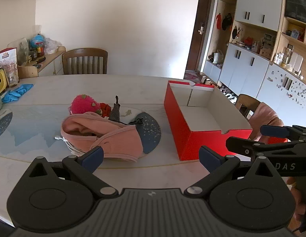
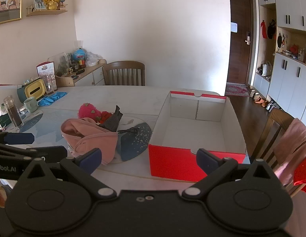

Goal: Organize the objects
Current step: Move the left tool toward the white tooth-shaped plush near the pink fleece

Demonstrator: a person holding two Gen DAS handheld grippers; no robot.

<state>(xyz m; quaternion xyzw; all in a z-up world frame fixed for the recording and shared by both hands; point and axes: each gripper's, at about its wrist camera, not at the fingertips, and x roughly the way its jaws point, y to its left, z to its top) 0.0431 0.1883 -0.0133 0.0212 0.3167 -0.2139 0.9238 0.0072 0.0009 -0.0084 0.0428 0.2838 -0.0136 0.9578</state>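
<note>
A home dining room opening onto an entry hall. A dining table (image 2: 133,94) with wooden chairs (image 2: 124,73) stands by a sideboard (image 2: 89,73) crowded with jars. Framed family pictures (image 2: 6,2) hang above; past the table's right edge are a front door (image 2: 240,39), shoes (image 2: 259,98) and white cupboards (image 1: 245,67).
</note>
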